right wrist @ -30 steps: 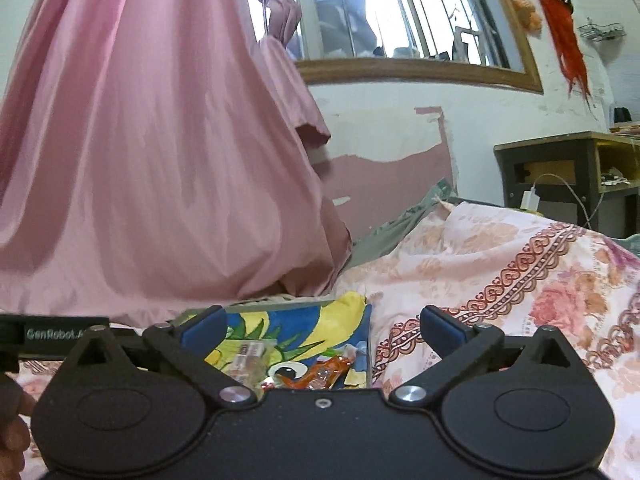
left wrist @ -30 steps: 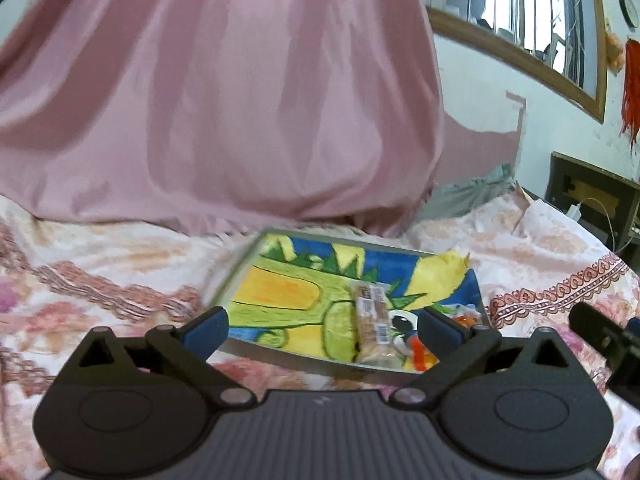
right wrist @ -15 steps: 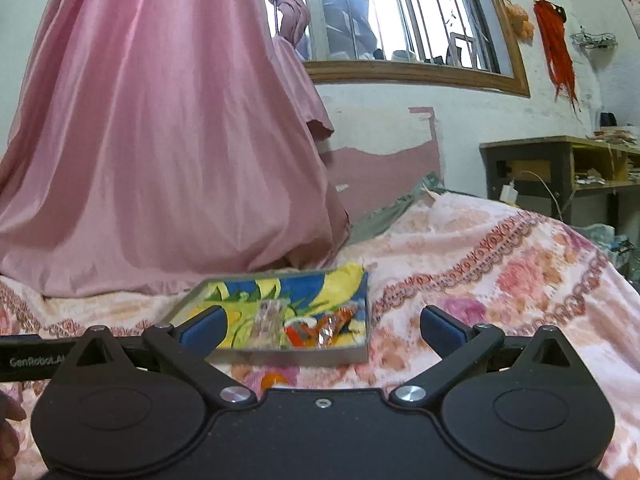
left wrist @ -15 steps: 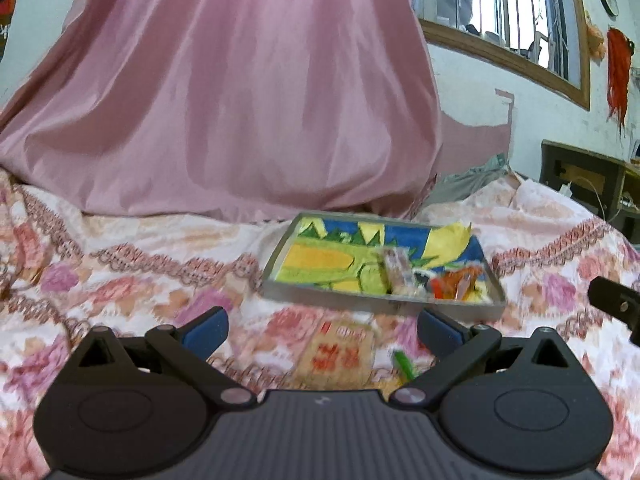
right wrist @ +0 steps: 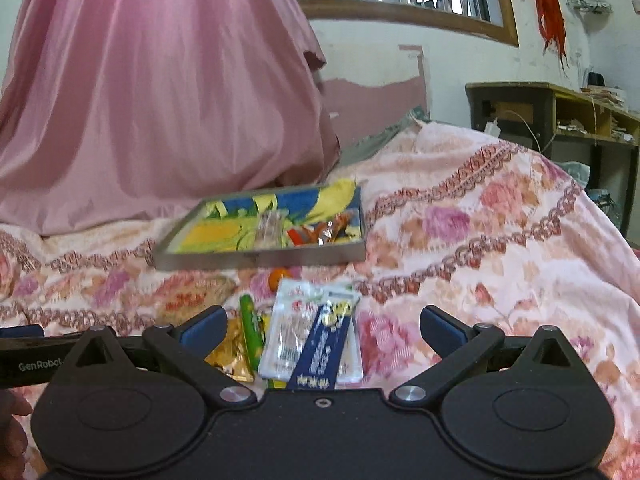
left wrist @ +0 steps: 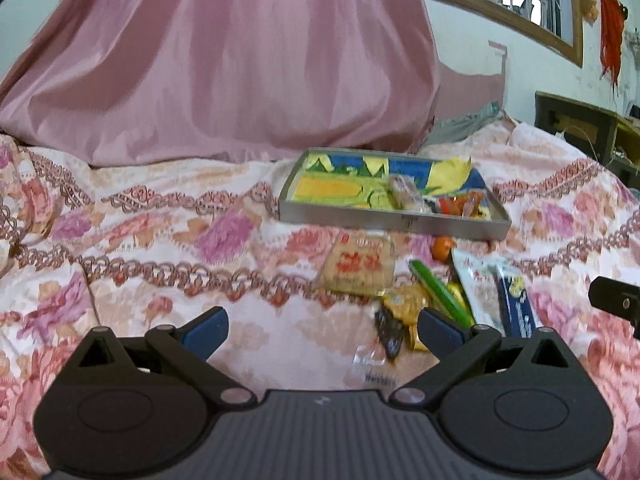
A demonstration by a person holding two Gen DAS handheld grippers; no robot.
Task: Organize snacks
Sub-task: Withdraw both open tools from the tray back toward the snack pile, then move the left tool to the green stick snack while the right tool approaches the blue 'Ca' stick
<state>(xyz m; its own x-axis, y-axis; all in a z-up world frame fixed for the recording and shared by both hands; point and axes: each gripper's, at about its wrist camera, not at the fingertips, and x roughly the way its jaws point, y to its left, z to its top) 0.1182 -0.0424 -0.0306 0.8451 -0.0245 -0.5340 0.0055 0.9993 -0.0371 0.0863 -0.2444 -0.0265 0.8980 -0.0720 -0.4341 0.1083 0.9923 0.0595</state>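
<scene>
Two snacks [left wrist: 434, 199] in tray [left wrist: 394, 222] ahead; pile [right wrist: 308, 336] near fingers unsorted. Left gripper [left wrist: 322, 326], right gripper [right wrist: 322, 326]: wide open, empty.

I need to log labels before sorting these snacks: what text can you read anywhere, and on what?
"GenRobot": on the black bar of the left gripper.
Red characters on the tan square snack packet: too blurred to read.
Print on the dark blue flat packet: too blurred to read.

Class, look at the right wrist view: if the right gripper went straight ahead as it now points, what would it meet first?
Probably the dark blue packet lying between the open fingers of the right gripper, atop the clear packet; depth is hard to judge.
</scene>
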